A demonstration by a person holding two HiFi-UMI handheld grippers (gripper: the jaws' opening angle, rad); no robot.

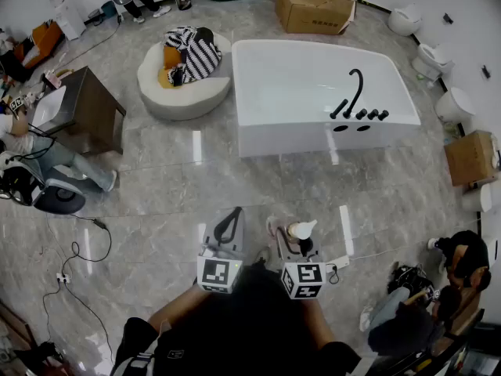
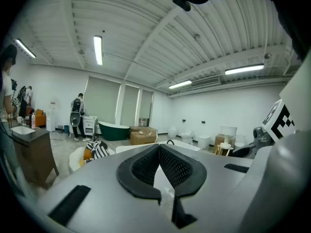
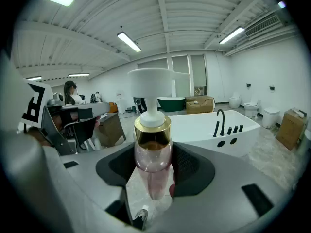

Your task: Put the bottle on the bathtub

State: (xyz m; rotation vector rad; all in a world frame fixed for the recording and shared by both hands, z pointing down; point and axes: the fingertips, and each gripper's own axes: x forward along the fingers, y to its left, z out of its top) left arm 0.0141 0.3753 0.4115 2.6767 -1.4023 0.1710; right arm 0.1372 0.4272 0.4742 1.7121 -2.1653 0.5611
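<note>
A clear pink pump bottle (image 3: 151, 164) with a gold collar and a white pump head stands upright between the jaws of my right gripper (image 3: 154, 171), which is shut on it. In the head view the bottle (image 1: 301, 232) shows above the right gripper (image 1: 300, 249), low in the middle. The white bathtub (image 1: 313, 92) with a black faucet (image 1: 354, 92) stands several steps ahead; it appears as the bathtub (image 3: 218, 130) in the right gripper view. My left gripper (image 1: 228, 229) is held beside the right one, its jaws shut (image 2: 158, 165) with nothing between them.
A round white pouf (image 1: 184, 81) with striped cloth sits left of the tub. A brown cabinet (image 1: 82, 108) stands at left, cardboard boxes (image 1: 315, 6) behind the tub, toilets (image 1: 434, 57) along the right wall. Cables (image 1: 78, 257) lie on the marble floor. People sit at both sides.
</note>
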